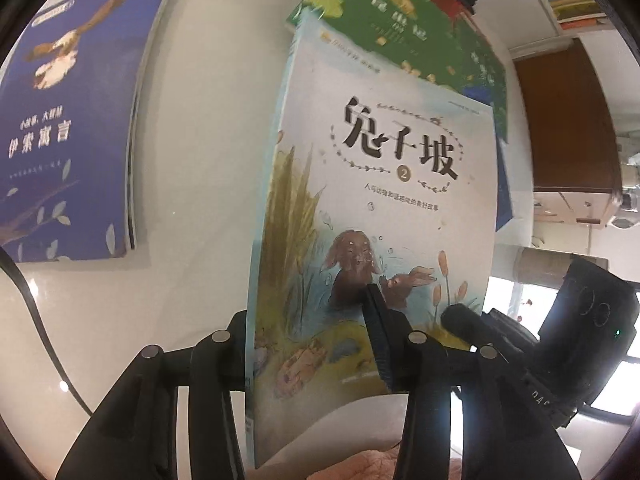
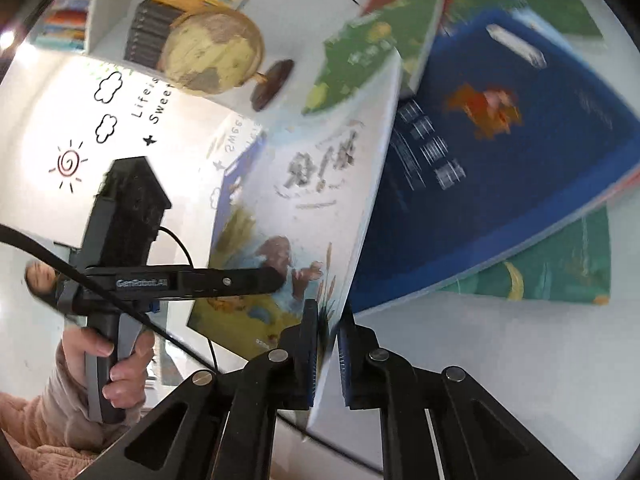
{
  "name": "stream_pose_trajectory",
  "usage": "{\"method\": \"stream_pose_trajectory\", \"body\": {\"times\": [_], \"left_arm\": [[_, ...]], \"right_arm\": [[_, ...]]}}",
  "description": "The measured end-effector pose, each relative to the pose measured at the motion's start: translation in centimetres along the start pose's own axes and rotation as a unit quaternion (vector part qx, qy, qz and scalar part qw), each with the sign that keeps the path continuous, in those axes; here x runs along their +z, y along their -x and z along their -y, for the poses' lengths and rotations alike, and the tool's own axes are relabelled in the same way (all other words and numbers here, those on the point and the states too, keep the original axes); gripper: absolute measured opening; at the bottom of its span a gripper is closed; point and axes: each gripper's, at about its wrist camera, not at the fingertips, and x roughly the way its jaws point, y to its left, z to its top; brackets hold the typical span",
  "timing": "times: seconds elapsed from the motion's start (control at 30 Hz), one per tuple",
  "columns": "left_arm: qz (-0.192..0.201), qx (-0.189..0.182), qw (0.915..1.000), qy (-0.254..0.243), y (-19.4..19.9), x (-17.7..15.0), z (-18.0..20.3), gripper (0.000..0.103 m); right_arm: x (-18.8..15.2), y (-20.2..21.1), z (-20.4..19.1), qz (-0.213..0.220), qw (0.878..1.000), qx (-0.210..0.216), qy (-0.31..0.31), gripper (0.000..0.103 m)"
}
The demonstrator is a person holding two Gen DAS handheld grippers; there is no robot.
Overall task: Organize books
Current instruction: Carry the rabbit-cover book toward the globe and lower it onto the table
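The rabbit book (image 1: 380, 208), pale cover with two brown rabbits, stands tilted up off the white table (image 1: 200, 160). My left gripper (image 1: 306, 304) is open with the book's lower part between its fingers, one behind the spine side and one over the cover. My right gripper (image 2: 328, 312) is shut on the same rabbit book (image 2: 304, 200) at its lower edge, a pad on each face. One of its fingers (image 1: 460, 316) shows at the book's right corner. A left-gripper finger (image 2: 248, 280) lies across the cover.
A blue book marked 1 (image 1: 80, 120) lies flat at the left. Green books (image 1: 400, 20) lie behind. A dark blue book (image 2: 500, 160) rests on green ones (image 2: 560, 264). A globe (image 2: 216, 56) and shelves stand beyond. A hand (image 2: 120, 360) grips the left handle.
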Motion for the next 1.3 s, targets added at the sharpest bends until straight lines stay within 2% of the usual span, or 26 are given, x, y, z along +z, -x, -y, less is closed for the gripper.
{"method": "stream_pose_trajectory", "body": {"times": [0.07, 0.13, 0.23, 0.4, 0.67, 0.83, 1.07, 1.3], "left_arm": [[0.029, 0.021, 0.9992, -0.017, 1.1, -0.1, 0.2, 0.032], [0.042, 0.034, 0.9977, -0.042, 1.9, -0.2, 0.9, 0.029], [0.059, 0.045, 0.996, -0.049, 2.9, -0.1, 1.2, 0.028], [0.068, 0.013, 0.9972, -0.029, 3.9, 0.1, 0.0, 0.027], [0.09, 0.001, 0.9959, -0.012, 5.7, 0.4, -1.2, 0.027], [0.112, -0.004, 0.9936, 0.015, 7.9, 0.8, -4.2, 0.026], [0.147, -0.004, 0.9874, 0.06, 11.3, 1.4, -9.6, 0.027], [0.154, 0.017, 0.9845, 0.082, 11.9, 2.7, -14.1, 0.027]], "right_arm": [[0.4, 0.5, -0.9, 0.008, 1.0, -0.006, 0.012, 0.009], [1.0, 0.8, -1.6, 0.014, 1.0, -0.01, 0.019, 0.009], [1.7, 1.3, -2.3, 0.02, 0.999, -0.012, 0.033, 0.009], [2.6, 1.8, -3.1, 0.026, 0.998, -0.021, 0.053, 0.009], [3.9, 1.3, -5.5, 0.024, 0.996, -0.027, 0.086, 0.009], [5.0, -0.2, -7.7, 0.011, 0.993, -0.023, 0.113, 0.009], [7.8, -4.8, -12.4, -0.012, 0.988, 0.0, 0.155, 0.009], [9.4, -10.3, -15.7, -0.036, 0.983, 0.006, 0.178, 0.009]]}}
